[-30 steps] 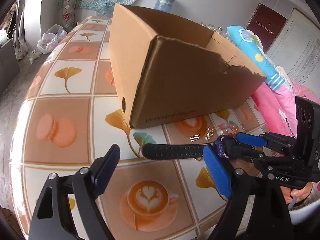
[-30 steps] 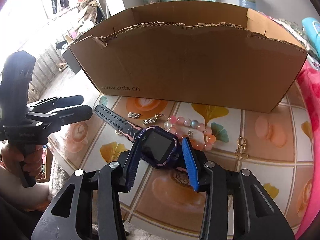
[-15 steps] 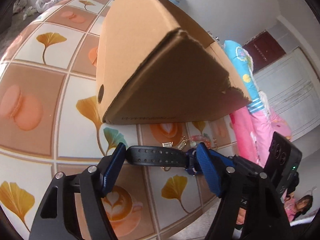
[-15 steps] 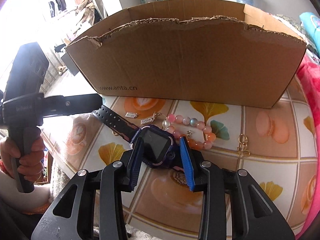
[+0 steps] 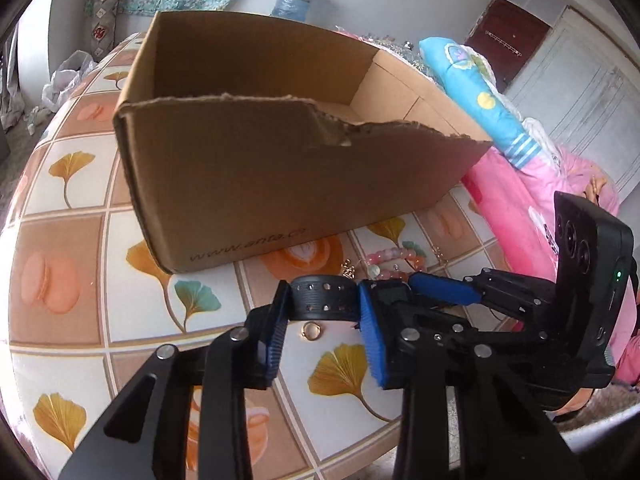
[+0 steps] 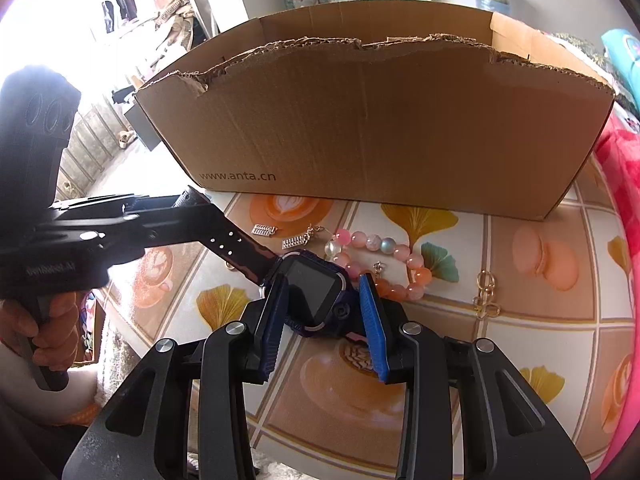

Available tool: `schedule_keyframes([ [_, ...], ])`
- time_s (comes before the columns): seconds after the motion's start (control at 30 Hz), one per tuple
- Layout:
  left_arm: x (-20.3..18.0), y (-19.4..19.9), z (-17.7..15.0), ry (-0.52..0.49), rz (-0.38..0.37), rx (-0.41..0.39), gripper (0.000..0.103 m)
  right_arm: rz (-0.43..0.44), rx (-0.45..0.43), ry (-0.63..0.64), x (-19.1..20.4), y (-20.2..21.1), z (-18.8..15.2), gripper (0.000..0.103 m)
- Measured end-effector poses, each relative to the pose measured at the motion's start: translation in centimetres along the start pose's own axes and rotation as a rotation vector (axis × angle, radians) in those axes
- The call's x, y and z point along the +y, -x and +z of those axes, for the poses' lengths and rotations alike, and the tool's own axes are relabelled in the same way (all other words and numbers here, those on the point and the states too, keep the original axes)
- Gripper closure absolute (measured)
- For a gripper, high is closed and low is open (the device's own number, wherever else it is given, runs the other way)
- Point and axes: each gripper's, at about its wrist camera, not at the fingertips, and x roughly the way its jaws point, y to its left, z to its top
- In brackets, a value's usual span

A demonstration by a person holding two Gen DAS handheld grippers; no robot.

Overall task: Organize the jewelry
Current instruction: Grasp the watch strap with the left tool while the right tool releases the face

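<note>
The watch (image 6: pixel 316 292) was a child's smartwatch with a dark square screen, a purple-blue case trimmed in pink, and a black strap (image 5: pixel 323 298) punched with rows of holes. It was held just above the near part of the counter (image 6: pixel 532 336), in front of the cardboard box (image 6: pixel 380 120), and was gripped at two places. The right gripper (image 6: pixel 324 312) was closed on the watch case, one blue pad on each side. The left gripper (image 5: pixel 322 312) was closed on the strap, which ran between its pads.

On the counter just beyond the watch lay a bracelet of pink and pale beads (image 6: pixel 380 260), two small silver earrings (image 6: pixel 280 236) to its left, and a gold chain-link piece (image 6: pixel 486 294) to its right. A gold ring (image 5: pixel 310 330) lay on the counter beneath the strap.

The box stood open-topped with a torn near rim and printed lettering low on its near wall. The counter carried a pattern of ginkgo leaves, macarons and coffee cups.
</note>
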Motion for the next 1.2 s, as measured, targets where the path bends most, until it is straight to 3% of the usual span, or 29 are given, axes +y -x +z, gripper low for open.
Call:
schedule_keyframes([
  [0.2,-0.6,-0.2,-0.1,-0.061,0.074,-0.004,0.083,0.012,-0.010,-0.021,-0.5,0.5,-0.3,0.070],
  [0.4,-1.0,0.1,-0.6,-0.086,0.119,-0.019,0.084,0.009,-0.075,-0.146,-4.7,4.8,-0.8,0.069],
  [0.63,-0.5,0.3,-1.2,-0.058,0.112,-0.024,0.084,-0.004,0.002,-0.355,-9.6,5.7,-3.4,0.067],
  [0.8,-0.5,0.5,-1.3,-0.058,0.113,-0.023,0.084,0.060,0.041,-0.475,-10.8,4.3,-4.3,0.072],
  [0.97,-0.5,0.4,-1.4,-0.056,0.112,-0.022,0.084,0.106,0.023,-0.534,-11.7,3.9,-4.3,0.073],
  [1.2,-0.8,0.3,-1.4,-0.060,0.105,-0.024,0.084,0.321,0.018,-0.686,-13.0,3.4,-5.0,0.075],
])
